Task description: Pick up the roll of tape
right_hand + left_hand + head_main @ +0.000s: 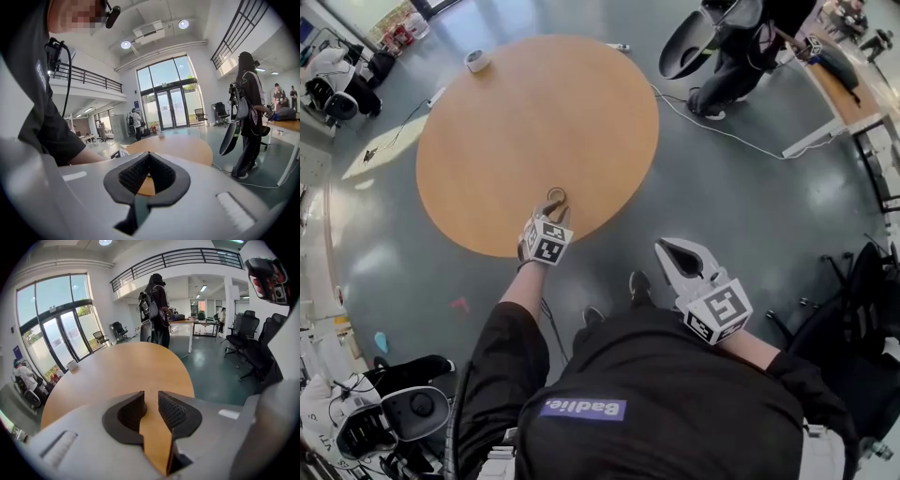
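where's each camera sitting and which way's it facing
Head view: on the person's head, looking steeply down at the round table; torso, forearms, left gripper and right gripper show.
Left gripper view: on that gripper, facing along its parted, empty jaws across the table toward glass doors.
Right gripper view: on that gripper, facing along its closed jaws over the table; own sleeve at left.
All three share the table, roll of tape, standing person.

Bench: roll of tape on its far left edge. Left hand-held gripper over the near edge. Right hand-held gripper off the bench to the right, above the floor. Person standing beyond the bench, far right.
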A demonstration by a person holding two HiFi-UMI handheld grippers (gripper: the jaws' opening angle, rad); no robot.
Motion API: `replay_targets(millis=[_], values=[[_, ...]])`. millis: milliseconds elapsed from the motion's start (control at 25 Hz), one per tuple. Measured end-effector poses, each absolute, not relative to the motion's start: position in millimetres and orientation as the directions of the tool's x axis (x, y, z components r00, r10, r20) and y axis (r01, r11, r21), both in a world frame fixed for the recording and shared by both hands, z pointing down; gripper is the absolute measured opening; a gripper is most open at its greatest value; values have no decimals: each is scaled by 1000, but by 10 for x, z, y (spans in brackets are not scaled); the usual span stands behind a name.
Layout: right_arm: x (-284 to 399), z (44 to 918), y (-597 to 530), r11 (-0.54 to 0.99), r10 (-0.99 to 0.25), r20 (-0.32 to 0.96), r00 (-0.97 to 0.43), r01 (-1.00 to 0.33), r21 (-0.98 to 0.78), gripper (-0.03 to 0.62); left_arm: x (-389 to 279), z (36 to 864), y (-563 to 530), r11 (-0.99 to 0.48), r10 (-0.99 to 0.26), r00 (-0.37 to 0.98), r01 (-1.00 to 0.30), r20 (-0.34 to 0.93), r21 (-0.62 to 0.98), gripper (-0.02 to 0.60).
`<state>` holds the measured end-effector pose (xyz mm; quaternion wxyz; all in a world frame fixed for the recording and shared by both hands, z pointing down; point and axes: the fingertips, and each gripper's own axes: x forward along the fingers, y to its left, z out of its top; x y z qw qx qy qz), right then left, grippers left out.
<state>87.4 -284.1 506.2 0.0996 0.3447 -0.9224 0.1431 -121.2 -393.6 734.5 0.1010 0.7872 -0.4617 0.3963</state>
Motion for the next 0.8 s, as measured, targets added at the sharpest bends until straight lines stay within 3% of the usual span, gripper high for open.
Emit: replay_targets(millis=[800], values=[[1179, 5381, -3002, 672, -605, 394, -692, -709, -214, 5, -1490, 8021, -4396, -550, -549, 158, -808, 821, -212, 238]])
